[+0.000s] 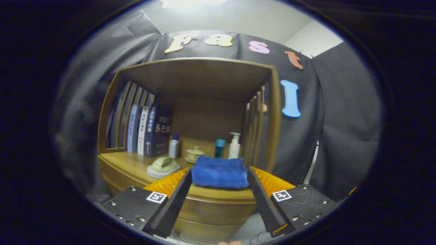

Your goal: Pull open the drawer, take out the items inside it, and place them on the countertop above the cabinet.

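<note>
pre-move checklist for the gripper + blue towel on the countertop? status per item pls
1. Blue towel on the countertop: ok, folded, near the front edge.
2. Gripper open: ok, the fingers spread either side of the towel.
3. Fingers pressing the towel: cannot tell; the tips sit at its sides.
4. Towel apart from the green brush and the lidded cup: ok.
5. Bottles and books upright behind: ok.
6. Drawer emptied: cannot tell.
</note>
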The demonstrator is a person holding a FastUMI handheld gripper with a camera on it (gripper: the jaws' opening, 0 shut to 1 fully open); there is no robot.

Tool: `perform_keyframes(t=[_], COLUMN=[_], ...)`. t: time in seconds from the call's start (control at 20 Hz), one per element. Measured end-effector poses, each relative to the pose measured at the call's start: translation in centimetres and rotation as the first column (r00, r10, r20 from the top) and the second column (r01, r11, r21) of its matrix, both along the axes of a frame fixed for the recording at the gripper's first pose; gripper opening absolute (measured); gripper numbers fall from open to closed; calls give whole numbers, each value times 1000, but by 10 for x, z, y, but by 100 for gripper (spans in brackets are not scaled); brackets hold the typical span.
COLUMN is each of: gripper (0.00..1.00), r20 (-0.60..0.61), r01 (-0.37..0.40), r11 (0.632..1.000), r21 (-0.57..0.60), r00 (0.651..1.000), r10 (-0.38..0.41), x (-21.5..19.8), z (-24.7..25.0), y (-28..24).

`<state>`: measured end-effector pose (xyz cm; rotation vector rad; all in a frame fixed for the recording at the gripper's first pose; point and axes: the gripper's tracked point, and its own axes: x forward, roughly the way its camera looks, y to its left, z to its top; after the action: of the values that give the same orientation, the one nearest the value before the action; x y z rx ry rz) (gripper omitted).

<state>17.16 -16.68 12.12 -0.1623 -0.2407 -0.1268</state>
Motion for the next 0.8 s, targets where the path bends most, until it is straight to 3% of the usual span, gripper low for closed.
perform_keyframes(t=[0.2, 0.4, 0.8], gripper=[97, 97, 99], r20=[40, -5, -98], r01=[-41, -8, 11], r11=[996, 998, 982], r21=[74, 64, 187], r00=[998, 1000, 995], r10=[38, 9, 8], x=[-47, -86, -115], z=[-3, -44, -104], y=[-84, -144, -165])
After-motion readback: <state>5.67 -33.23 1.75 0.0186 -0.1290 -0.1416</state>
